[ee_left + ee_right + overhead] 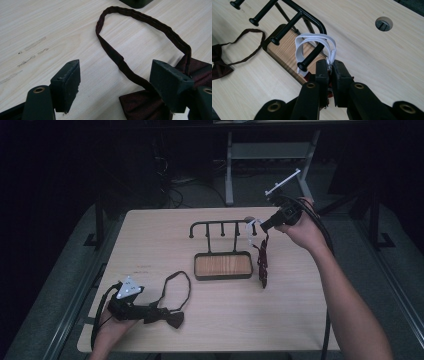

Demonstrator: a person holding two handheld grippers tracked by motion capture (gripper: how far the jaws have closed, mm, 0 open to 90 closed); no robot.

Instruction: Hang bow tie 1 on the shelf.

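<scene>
Right tongs: clamped on the white elastic loop of a dark red bow tie, by the bench's far right edge. The loop is threaded over the end peg of the black hook rack; the tie hangs below it, beside the rack's wooden tray.

Left tongs: apart, resting at the near left corner, straddling a second bow tie whose strap loops out toward the tray.

Risk: the loop looks only partly over the peg's knob; letting go early could drop the tie onto the bench, and a hard pull could tip the rack.

Pose: right forearm stretched forward, wrist bent inward toward the rack. Left hand low, near the front edge.
</scene>
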